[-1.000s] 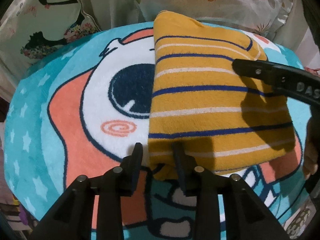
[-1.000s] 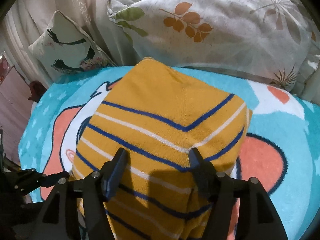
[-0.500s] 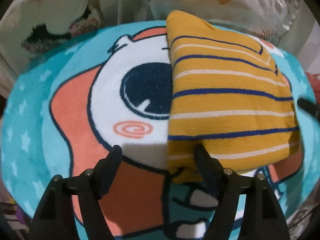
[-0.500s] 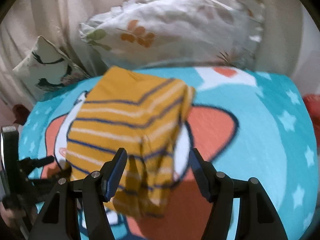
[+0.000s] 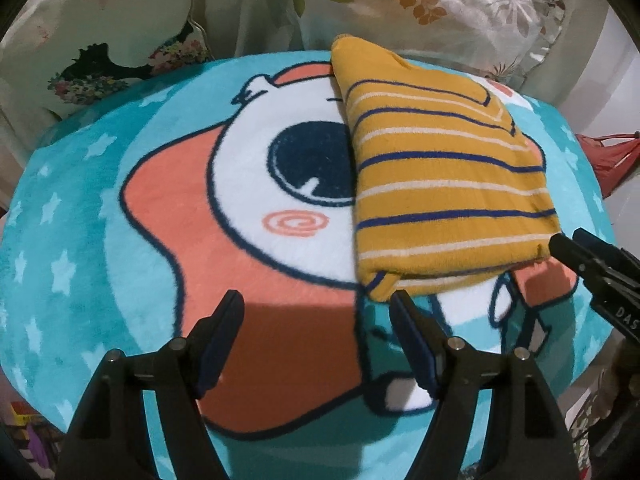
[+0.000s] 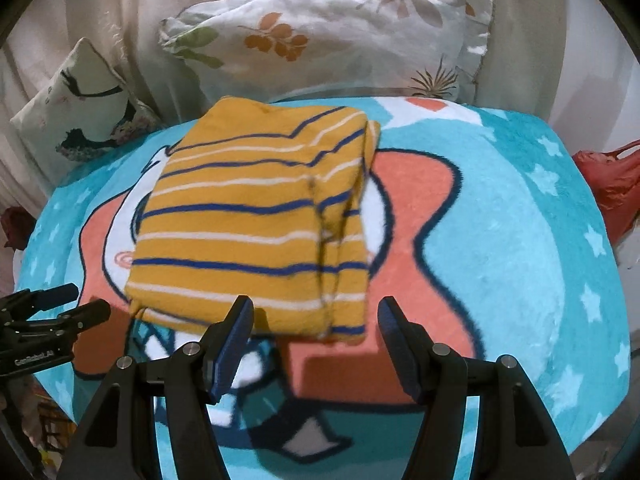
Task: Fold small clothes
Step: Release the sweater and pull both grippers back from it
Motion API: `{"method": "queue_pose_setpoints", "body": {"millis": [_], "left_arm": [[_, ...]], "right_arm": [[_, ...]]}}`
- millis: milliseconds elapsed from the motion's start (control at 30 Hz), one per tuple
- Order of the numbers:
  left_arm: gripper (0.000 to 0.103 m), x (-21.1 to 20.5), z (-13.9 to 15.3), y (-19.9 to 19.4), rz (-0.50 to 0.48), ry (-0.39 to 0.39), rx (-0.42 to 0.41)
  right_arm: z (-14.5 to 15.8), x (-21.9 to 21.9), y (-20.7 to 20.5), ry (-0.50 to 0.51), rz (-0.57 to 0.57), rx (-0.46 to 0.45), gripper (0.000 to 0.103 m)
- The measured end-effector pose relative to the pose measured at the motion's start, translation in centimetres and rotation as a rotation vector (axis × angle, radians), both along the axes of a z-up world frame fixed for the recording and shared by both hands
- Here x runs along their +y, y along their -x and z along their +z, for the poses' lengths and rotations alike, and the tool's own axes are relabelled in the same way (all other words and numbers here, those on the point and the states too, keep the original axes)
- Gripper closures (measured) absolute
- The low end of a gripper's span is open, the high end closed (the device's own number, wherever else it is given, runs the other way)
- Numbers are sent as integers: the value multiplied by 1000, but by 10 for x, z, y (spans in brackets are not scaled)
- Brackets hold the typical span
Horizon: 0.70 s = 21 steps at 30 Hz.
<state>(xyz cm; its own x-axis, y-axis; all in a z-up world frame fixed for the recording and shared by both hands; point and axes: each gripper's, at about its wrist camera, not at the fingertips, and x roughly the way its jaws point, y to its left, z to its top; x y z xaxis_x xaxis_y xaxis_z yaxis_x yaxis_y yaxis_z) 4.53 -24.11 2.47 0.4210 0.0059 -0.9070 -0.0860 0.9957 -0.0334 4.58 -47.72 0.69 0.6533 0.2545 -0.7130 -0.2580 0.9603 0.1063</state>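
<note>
Folded yellow striped garment [image 5: 448, 196] — both claws [image 5: 316, 316] [image 6: 314, 320] tilted down, agape.

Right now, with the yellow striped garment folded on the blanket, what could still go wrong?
The loose layered edge of the yellow striped garment could slump open. Both the left gripper and right gripper are open beside its near edge, so either could snag it. The plush blanket may let it shift.

Both tongs [image 5: 316, 312] off shirt [image 5: 448, 200]

1 folded top [image 5: 448, 184], 1 blanket [image 5: 100, 208], 2 pillows [image 6: 332, 28], 2 grippers [image 5: 318, 312].
</note>
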Motion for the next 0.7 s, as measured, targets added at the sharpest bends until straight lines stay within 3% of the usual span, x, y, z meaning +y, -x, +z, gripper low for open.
{"method": "queue_pose_setpoints", "body": {"millis": [400,533,700], "left_arm": [[27,12,37,29,-8,-27,-134],[27,10,48,34,-2,-68,-187],[18,4,62,41,13,-123,-271]], "right_arm": [[6,26,38,45,-3,-13,35],[4,30,48,62,-7,-12,35],[9,30,56,67,-17,-29,35]]}}
